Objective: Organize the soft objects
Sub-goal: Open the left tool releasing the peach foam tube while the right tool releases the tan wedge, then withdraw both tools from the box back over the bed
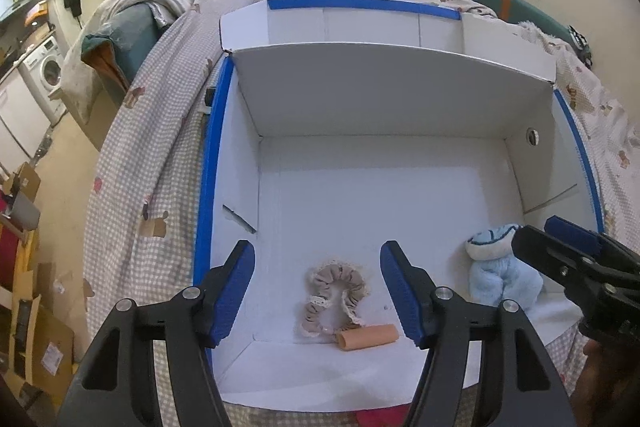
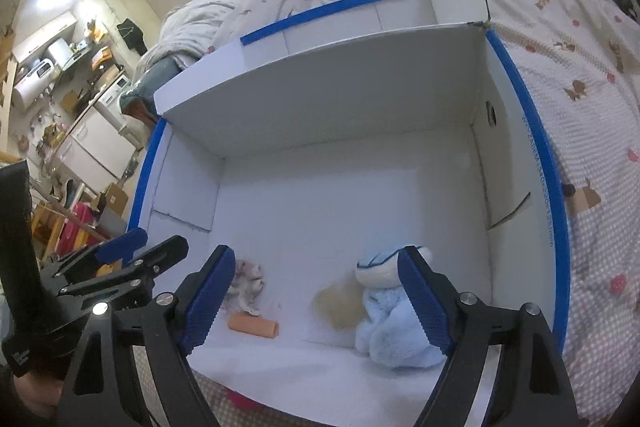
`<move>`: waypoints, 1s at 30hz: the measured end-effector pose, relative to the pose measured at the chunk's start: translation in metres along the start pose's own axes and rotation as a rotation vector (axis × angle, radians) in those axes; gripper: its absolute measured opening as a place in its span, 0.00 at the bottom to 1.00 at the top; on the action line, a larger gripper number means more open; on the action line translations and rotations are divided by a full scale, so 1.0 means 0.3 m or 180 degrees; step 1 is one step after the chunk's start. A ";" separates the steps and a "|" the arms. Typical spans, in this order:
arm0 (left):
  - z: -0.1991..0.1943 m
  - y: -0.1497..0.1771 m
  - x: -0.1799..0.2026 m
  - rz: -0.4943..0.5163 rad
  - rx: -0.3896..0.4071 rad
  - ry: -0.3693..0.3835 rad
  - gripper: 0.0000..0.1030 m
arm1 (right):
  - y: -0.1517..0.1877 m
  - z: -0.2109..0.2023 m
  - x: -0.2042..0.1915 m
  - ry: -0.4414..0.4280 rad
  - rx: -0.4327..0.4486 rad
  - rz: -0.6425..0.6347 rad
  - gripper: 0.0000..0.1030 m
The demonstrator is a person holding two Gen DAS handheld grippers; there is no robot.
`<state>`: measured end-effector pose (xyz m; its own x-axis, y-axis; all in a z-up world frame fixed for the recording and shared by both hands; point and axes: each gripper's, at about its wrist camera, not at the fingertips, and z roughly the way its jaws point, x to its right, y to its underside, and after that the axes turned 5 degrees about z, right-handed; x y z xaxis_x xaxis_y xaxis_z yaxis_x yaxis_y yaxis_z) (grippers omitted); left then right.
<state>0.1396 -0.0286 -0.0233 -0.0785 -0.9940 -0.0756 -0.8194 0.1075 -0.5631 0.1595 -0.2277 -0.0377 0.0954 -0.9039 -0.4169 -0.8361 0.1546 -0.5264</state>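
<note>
A: Box (image 1: 400, 99) on bed (image 1: 152, 163); blue plush (image 2: 384, 323) seen just inside right claw (image 2: 316, 301), jaws spread, nothing gripped.

B: Scrunchie (image 1: 336, 297) and tube (image 1: 366, 338) ahead of left claw (image 1: 316, 291), also spread. Risk: fur could be snagged if closed off-centre.

I see a white cardboard box (image 1: 360, 155) edged in blue tape, sitting on a beige-and-white gingham bedsheet (image 1: 152, 155) printed with brown bears. Inside lie a tan fabric scrunchie with cream lace trim (image 1: 335, 297), a peach foam cylinder (image 1: 366, 337) and a pale blue plush toy with a white face (image 2: 394, 311). My grippers' pads (image 1: 236, 297) are blue on black.
</note>
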 end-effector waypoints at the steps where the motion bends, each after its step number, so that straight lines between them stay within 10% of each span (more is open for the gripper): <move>1: 0.000 0.001 0.001 0.0003 0.0003 -0.0015 0.60 | 0.001 0.002 0.003 0.0018 -0.0012 0.0017 0.86; 30: -0.050 0.007 -0.049 -0.0129 0.0007 -0.0091 0.60 | 0.005 -0.021 0.016 0.0059 0.0002 0.0079 0.86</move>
<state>0.1305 -0.0140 -0.0111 -0.0289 -0.9967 -0.0761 -0.8204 0.0672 -0.5679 0.1553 -0.2343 -0.0358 0.0645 -0.9070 -0.4161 -0.8378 0.1773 -0.5164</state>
